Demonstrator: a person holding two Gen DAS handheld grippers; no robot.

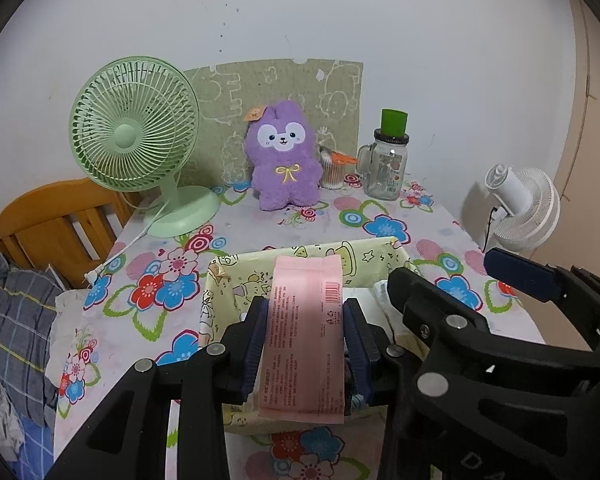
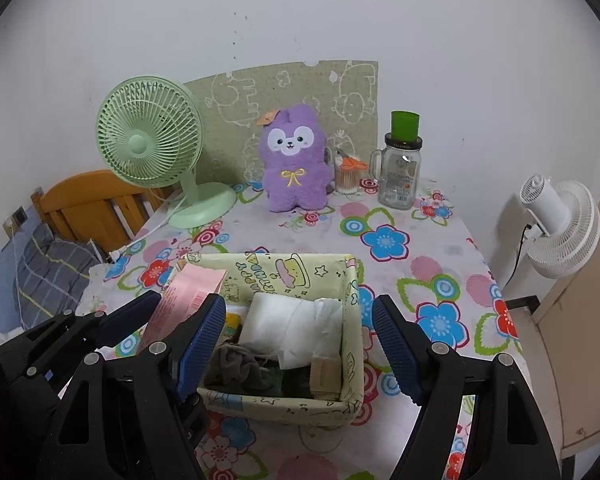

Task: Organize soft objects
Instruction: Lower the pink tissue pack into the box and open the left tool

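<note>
My left gripper (image 1: 306, 310) is shut on a pink printed packet (image 1: 304, 344), its blue pads pressing on both long sides. The packet hangs over the left part of a yellow-green cartoon-print basket (image 1: 224, 284). In the right wrist view the same packet (image 2: 188, 292) sits at the basket's left rim. My right gripper (image 2: 298, 304) stands open astride the basket (image 2: 284, 276), with nothing pinched. Inside lie a white folded cloth (image 2: 296, 320), a grey crumpled cloth (image 2: 236, 364) and a small beige box (image 2: 324, 372). A purple plush (image 2: 294, 160) sits upright at the back of the table.
On the floral tablecloth (image 2: 384, 240) stand a green desk fan (image 2: 152, 136) at back left, a glass jar with a green cup on top (image 2: 400, 176), and a cotton-swab tub with orange scissors (image 2: 350, 172). A white fan (image 2: 560, 228) stands off the table's right edge, a wooden headboard (image 2: 92, 200) on the left.
</note>
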